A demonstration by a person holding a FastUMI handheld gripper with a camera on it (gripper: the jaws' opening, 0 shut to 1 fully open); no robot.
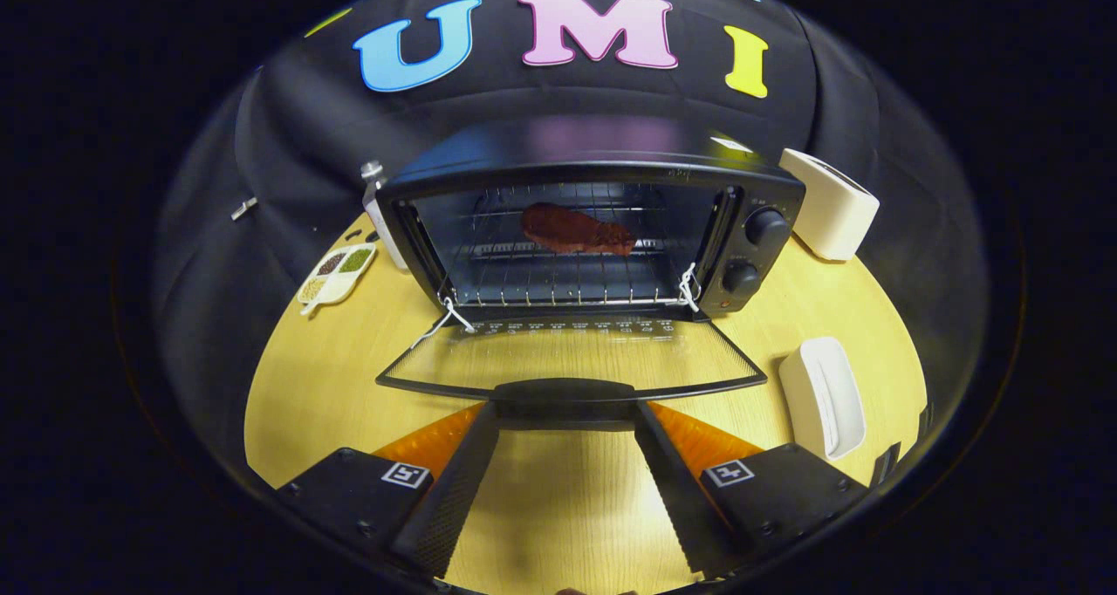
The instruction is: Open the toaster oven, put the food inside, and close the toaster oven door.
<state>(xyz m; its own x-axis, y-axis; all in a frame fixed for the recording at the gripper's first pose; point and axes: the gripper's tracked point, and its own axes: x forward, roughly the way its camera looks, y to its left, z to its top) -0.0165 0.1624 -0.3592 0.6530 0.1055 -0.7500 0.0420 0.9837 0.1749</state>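
A black toaster oven stands at the back of the wooden table, just ahead of me. Its glass door hangs fully down toward me. A reddish-brown piece of food lies on the wire rack inside. My gripper is open, its fingers spread wide. The two fingertips sit at either end of the door's black handle, which lies between them. Whether the tips touch the handle or sit just below it is unclear.
Two knobs sit on the oven's right panel. A white toaster stands to the oven's right, and a white holder lies nearer me on that side. Left of the oven are a divided dish and a white bottle.
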